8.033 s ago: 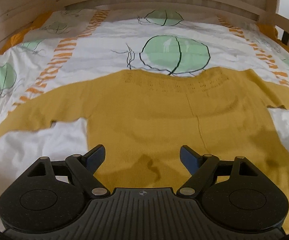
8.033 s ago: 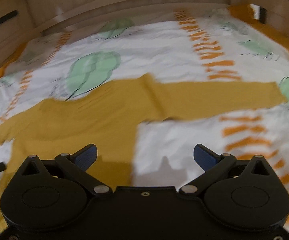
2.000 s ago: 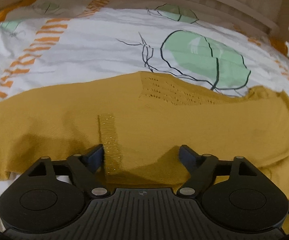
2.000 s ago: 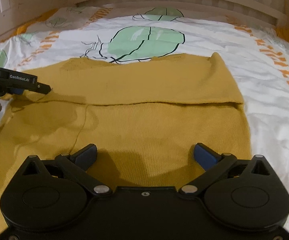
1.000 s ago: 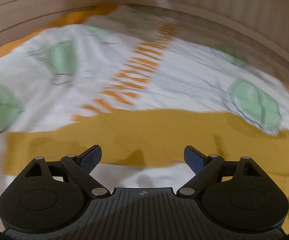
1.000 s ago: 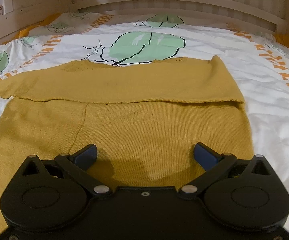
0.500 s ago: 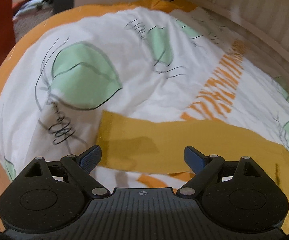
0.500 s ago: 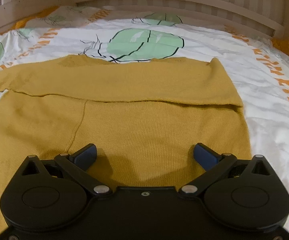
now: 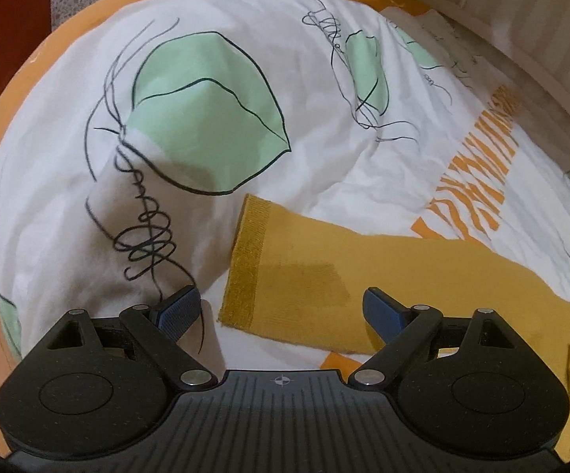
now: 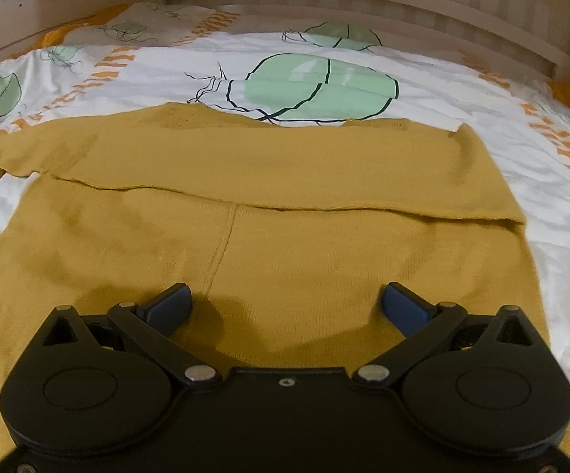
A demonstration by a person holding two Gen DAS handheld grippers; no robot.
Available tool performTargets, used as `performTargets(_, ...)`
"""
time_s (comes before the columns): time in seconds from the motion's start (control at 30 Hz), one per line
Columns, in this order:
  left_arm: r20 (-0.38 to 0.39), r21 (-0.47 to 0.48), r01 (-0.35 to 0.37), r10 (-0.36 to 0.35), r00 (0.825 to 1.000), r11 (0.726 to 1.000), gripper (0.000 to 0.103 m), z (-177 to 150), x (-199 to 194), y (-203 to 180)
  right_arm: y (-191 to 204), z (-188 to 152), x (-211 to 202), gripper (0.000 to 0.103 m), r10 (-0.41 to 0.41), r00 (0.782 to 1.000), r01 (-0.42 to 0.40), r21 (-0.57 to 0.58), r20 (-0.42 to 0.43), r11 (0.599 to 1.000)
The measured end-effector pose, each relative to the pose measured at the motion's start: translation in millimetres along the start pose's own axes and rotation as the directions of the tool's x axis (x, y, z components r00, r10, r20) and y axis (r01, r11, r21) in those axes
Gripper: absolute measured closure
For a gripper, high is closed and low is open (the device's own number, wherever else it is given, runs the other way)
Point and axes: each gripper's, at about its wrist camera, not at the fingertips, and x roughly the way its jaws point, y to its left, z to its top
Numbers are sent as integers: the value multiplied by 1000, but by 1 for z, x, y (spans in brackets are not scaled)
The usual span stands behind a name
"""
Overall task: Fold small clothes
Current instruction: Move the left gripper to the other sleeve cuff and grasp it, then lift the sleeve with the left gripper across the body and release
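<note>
Sleeve-folding is the step in hand, I judge. I have the mustard sweater (image 10: 285,244) flat on the bed's printed duvet (image 10: 442,90), its right sleeve already laid across the chest (image 10: 285,165). The left sleeve (image 9: 364,272) lies stretched out away from the sweater's body, ribbed cuff (image 9: 245,260) outermost. My left tongs (image 9: 281,307) hang spread and empty just over that cuff; my right tongs (image 10: 285,303) hang spread and empty above the sweater's lower body. Next I should pinch the cuff and carry it inward across the chest.
</note>
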Motion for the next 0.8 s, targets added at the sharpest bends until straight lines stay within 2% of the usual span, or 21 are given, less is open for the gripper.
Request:
performTargets(0.2,-4,0,20,-20,1000,1000,13,5,15,-5,-7,-2,0,0,31,999,-31,42,10,999)
performTargets(0.23,0,-1,25,-25,1000,1000,23,6,16,-6,-6,-3,0,0,27,1000,-27,38,11,999)
performTargets(0.27,7,-1,22,-22,1000,1000,39,7,17,-7,-5,-3,0,0,23,1000,-24,34,12,999)
performTargets(0.3,11,-1,8,-8,1000,1000,84,8,18,-8,-4,-3,0,0,22,1000,-22,33,14,999)
performTargets(0.33,4,-8,-1,1,1000,1000,95,9,20,-7,-5,-4,0,0,22,1000,-22,33,15,999)
performTargets(0.4,-2,-40,56,-57,998,998,95,11,20,-3,-5,-4,1,0,25,1000,-26,37,16,999)
performTargets(0.47,10,-49,78,-78,997,996,95,13,14,-5,-6,-4,1,0,26,1000,-27,39,17,999)
performTargets(0.6,43,-1,133,-133,990,991,95,21,-10,-25,-7,-4,1,0,34,999,-35,47,19,998)
performTargets(0.8,94,78,251,-258,962,965,95,41,-58,-83,-10,-4,0,0,49,998,-51,63,26,997)
